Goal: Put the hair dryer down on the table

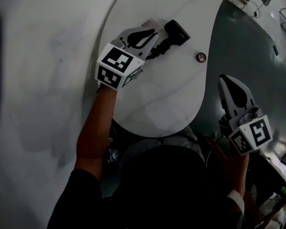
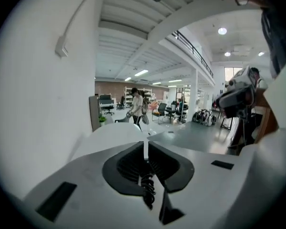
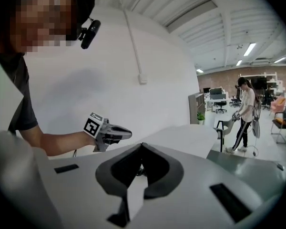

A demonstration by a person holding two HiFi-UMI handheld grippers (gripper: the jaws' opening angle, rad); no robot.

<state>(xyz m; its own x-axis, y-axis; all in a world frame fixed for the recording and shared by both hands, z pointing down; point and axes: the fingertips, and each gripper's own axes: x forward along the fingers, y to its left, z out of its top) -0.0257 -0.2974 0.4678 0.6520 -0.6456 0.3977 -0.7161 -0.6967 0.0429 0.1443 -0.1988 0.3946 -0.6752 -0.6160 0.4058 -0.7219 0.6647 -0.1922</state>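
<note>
Plainly, hair dryer (image 1: 177,31) (black), on table (image 1: 171,94)

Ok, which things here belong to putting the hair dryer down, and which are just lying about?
Job in hand: hair dryer, its coiled cord, white table, left hand-held gripper, shut.
Lying about: small round object on the table; right hand-held gripper, shut, off the table's edge.

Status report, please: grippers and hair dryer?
Left gripper shut, empty. Right gripper shut, empty. Hair dryer on table, not held. Small round thing nearby, apart.
</note>
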